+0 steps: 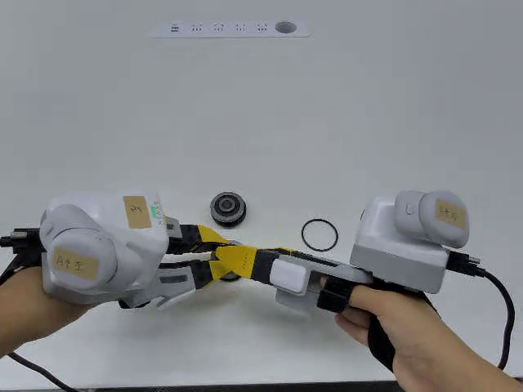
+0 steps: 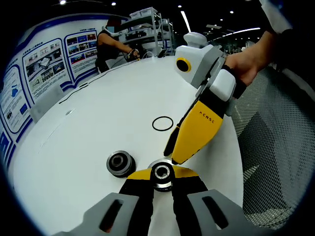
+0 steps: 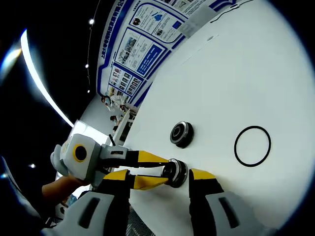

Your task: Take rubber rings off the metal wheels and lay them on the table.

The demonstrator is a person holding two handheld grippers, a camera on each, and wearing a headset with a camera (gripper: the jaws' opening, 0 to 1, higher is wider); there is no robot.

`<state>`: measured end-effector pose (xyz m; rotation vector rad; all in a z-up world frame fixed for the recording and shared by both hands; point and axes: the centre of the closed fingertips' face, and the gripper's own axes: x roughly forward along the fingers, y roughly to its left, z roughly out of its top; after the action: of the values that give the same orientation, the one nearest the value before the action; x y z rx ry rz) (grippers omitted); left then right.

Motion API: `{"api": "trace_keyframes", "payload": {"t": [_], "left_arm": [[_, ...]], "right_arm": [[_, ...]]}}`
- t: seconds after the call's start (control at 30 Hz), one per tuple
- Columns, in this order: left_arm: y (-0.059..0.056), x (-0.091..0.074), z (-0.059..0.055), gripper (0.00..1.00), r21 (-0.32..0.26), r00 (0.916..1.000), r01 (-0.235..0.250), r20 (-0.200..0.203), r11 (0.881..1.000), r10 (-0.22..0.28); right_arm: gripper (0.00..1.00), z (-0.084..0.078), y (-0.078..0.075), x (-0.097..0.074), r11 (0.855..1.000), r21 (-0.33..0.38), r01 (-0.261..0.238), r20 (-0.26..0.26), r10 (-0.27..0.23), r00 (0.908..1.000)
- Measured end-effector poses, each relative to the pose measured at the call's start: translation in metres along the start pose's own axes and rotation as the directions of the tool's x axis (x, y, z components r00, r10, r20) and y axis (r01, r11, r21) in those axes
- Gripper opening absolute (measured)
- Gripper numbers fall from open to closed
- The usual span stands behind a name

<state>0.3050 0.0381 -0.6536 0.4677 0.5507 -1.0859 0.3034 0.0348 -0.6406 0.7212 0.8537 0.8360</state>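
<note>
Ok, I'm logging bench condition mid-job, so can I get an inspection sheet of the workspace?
Surface: white table, no marks seen.
Job's things: one metal wheel lying loose; second wheel in the left gripper; one rubber ring flat on the table.
Clutter: power strip at the far edge.
Grippers: left gripper shut on the second wheel; right gripper has jaws either side of it, grip unclear.
Cables: one cable trails from the right gripper.
Surroundings: wall posters, shelving, a person.
</note>
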Motion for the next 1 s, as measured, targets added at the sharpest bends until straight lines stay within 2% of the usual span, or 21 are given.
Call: {"api": "trace_keyframes", "payload": {"t": [0.43,0.7,1.0], "left_arm": [[-0.001,-0.0001,0.0007,0.13,-0.001,1.0,0.0,0.004,1.0,0.0],[-0.0016,0.0002,0.0007,0.13,0.006,1.0,0.005,-0.001,1.0,-0.005],[-0.0016,0.0003,0.0008,0.13,0.007,1.0,0.006,-0.002,1.0,-0.006]], "right_arm": [[0.49,-0.0046,0.0015,0.0041,1.0,0.028,-0.002,-0.012,0.002,0.9999],[0.45,-0.0077,0.0008,0.0035,0.998,0.066,-0.009,-0.03,0.011,0.9995],[0.39,-0.007,0.0004,-0.001,0.996,0.085,-0.015,-0.019,0.017,0.9997]]}}
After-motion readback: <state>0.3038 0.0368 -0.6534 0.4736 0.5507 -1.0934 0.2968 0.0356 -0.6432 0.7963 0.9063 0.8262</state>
